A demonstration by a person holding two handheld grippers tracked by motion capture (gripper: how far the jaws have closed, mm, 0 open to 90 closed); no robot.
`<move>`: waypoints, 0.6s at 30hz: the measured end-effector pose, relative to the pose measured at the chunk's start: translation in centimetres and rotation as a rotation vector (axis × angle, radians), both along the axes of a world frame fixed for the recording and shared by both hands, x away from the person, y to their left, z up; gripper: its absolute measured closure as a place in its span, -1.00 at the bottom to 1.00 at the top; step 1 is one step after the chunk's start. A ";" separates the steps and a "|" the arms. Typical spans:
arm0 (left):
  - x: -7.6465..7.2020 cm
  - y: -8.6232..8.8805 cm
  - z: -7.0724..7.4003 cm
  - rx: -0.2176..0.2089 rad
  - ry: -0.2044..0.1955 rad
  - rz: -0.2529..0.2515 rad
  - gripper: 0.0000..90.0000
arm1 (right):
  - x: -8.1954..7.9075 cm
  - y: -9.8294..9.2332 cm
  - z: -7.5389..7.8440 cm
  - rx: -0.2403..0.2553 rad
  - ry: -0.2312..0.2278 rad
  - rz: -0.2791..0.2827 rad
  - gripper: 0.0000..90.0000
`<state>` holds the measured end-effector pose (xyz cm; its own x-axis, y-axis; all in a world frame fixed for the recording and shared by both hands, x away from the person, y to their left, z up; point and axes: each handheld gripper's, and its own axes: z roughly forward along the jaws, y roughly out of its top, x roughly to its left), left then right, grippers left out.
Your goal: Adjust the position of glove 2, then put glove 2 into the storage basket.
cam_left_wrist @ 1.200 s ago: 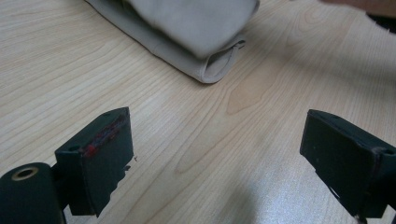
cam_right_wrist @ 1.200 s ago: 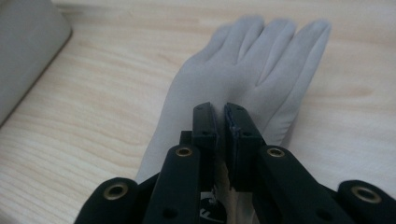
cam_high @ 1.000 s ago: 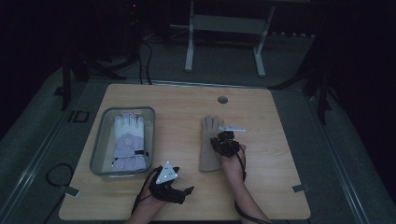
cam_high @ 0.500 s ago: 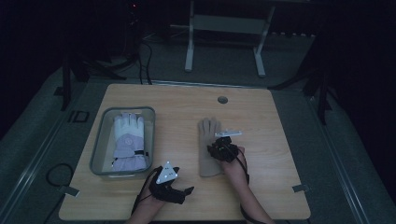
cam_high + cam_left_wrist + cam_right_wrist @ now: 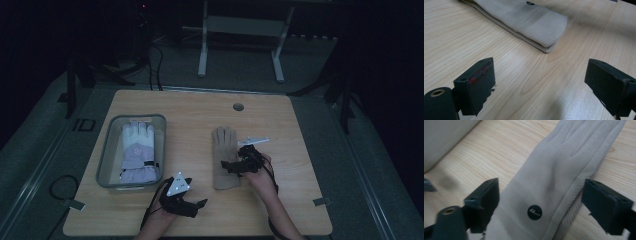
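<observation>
- The beige glove (image 5: pixel 224 157) lies flat on the table (image 5: pixel 300 130), fingers pointing away from the person, right of the clear bin (image 5: pixel 106 150)
- Right gripper (image 5: pixel 540 202) – jaws have just been opening, now wide, straddling the glove's wrist without pressing
- Left gripper (image 5: pixel 540 85) – jaws wide apart, empty, near the glove's cuff

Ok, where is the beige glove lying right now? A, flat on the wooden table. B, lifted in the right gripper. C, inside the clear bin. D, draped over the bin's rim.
A: the beige glove lies flat on the table, beside the bin, between open jaws.
</observation>
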<state>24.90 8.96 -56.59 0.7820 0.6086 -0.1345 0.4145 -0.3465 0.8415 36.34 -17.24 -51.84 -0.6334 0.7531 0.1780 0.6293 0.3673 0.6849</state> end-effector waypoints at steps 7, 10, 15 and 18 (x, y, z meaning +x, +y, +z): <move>0.3 -0.1 0.4 -0.023 -0.012 -0.010 -0.78 | -0.5 -1.2 1.2 0.002 -0.115 0.095 -0.64; 0.5 -0.2 0.9 -0.048 -0.001 -0.027 -0.78 | -0.2 -1.9 1.8 0.014 -0.104 0.085 -0.64; 0.3 -1.0 1.7 0.003 -0.005 -0.055 -0.78 | 0.3 -2.7 2.4 0.031 -0.089 0.061 -0.73; 0.6 -1.7 1.6 0.067 0.003 -0.064 -0.73 | 0.7 -2.7 2.5 0.027 -0.078 0.060 -0.72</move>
<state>25.48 7.22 -54.98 0.8191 0.5652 -0.0977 0.3923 -0.4277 0.8144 37.05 -19.99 -49.36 -0.6901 0.7088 0.1463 0.5513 0.3838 0.7408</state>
